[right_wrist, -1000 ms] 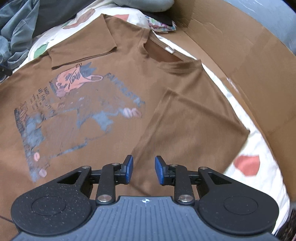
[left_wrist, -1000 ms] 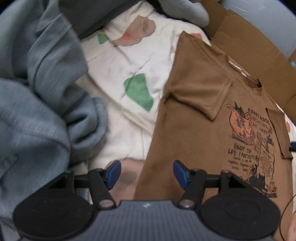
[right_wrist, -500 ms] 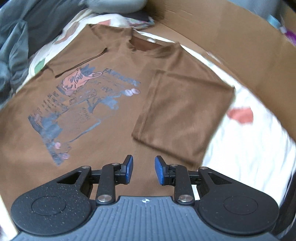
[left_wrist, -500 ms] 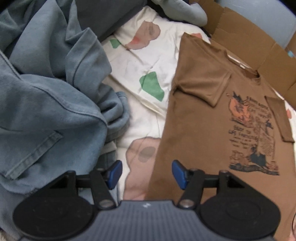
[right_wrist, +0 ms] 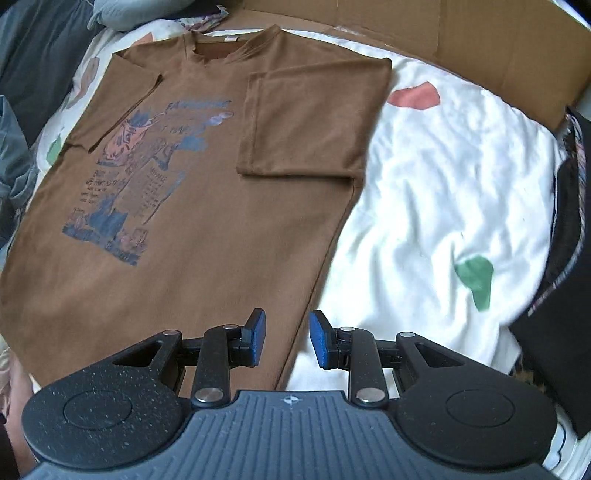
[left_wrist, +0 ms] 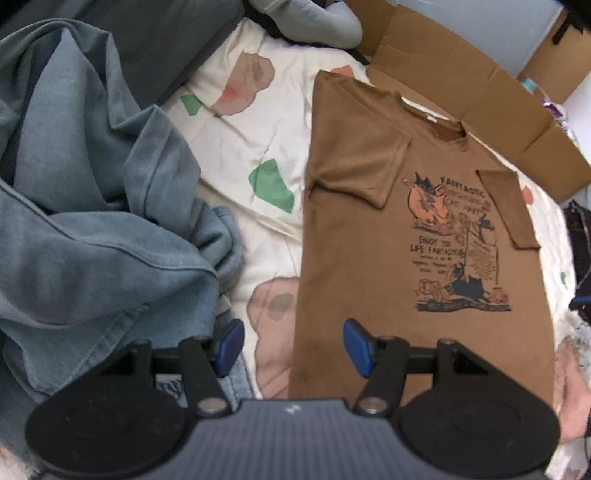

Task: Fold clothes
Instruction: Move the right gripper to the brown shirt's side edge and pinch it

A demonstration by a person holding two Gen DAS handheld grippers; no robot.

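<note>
A brown printed T-shirt (left_wrist: 369,266) (right_wrist: 207,206) lies flat, face up, on a white patterned bedsheet (left_wrist: 236,147) (right_wrist: 443,192). Both short sleeves are folded inward over its chest. My left gripper (left_wrist: 293,345) hangs open above the shirt's lower left edge, nothing between its blue pads. My right gripper (right_wrist: 287,338) hovers open, with a narrower gap, over the shirt's lower right edge; it holds nothing. Neither gripper touches the cloth.
A heap of blue denim clothing (left_wrist: 92,221) lies left of the shirt. Flattened cardboard (left_wrist: 480,96) (right_wrist: 461,48) lines the bed's far side. Dark fabric (right_wrist: 565,258) sits at the right edge. A grey garment (left_wrist: 314,22) lies beyond the collar.
The left gripper has risen, so more of the shirt and denim shows. The right gripper has swung from over the right sleeve to the shirt's right side edge.
</note>
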